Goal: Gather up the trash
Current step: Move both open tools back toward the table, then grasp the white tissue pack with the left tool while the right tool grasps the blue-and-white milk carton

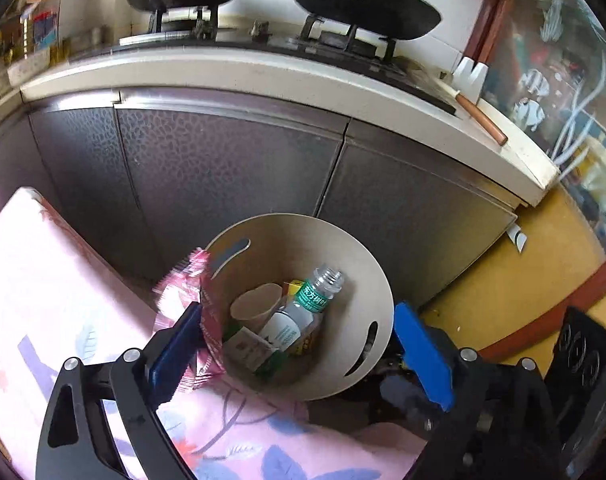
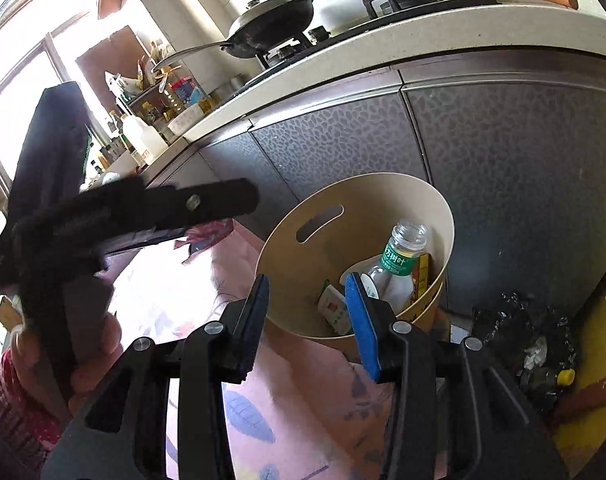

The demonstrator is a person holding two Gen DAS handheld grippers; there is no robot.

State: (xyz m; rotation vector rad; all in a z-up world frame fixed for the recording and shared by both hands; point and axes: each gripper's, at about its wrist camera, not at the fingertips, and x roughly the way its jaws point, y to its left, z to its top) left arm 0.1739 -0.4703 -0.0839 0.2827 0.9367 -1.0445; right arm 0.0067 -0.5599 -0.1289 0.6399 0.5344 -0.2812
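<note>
The drop step is in hand: the left gripper stands wide open over the bin, the pink wrapper clinging beside its left pad, gripped by nothing; next, shake it in, while the right gripper waits half-open, empty.

My pads are matt blue plastic. The bin looks smooth beige plastic, the wrapper glossy pink foil. The bottle is clear plastic.
</note>
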